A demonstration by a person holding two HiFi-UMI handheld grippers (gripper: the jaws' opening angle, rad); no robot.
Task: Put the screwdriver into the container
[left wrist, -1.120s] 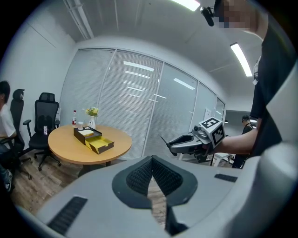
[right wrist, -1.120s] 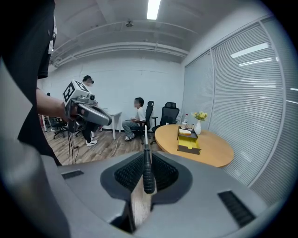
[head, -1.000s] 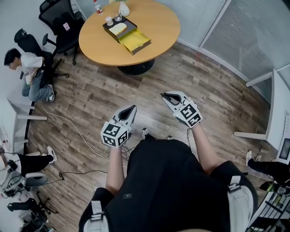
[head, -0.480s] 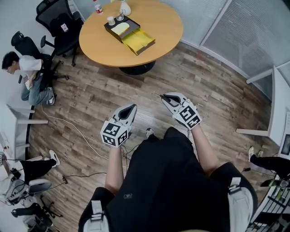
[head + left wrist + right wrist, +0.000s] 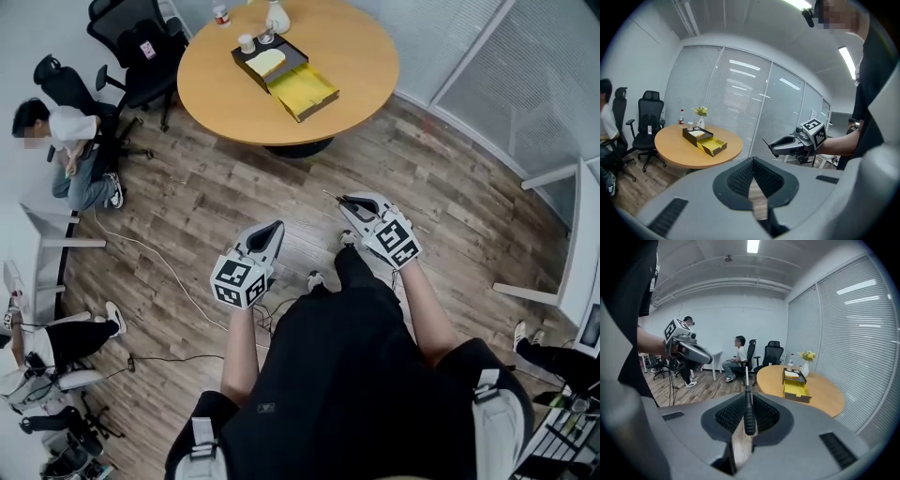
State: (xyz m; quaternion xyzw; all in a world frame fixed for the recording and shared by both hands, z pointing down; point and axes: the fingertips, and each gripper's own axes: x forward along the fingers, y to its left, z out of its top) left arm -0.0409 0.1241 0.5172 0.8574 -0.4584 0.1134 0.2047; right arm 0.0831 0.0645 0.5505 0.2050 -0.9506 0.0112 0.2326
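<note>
The container (image 5: pixel 286 73) is a black box with a yellow drawer pulled open, on the round wooden table (image 5: pixel 361 47) far ahead; it also shows as the container (image 5: pixel 796 385) and the container (image 5: pixel 705 140). My right gripper (image 5: pixel 349 202) is shut on the screwdriver (image 5: pixel 748 411), black handle between the pads and thin shaft pointing forward. The shaft tip (image 5: pixel 330 196) pokes out past the jaws. My left gripper (image 5: pixel 270 231) is held level beside it, shut with nothing in it. Both are over the wood floor, well short of the table.
Black office chairs (image 5: pixel 141 47) stand left of the table, and a seated person (image 5: pixel 70 141) is beside them. A vase (image 5: pixel 277 17), a bottle and a cup sit behind the container. A cable (image 5: pixel 150 258) crosses the floor. White desks (image 5: pixel 562 234) are at the right.
The table and container have shifted a little right and nearer in the head view. Both grippers keep the same pose, the screwdriver still held in the right one.
</note>
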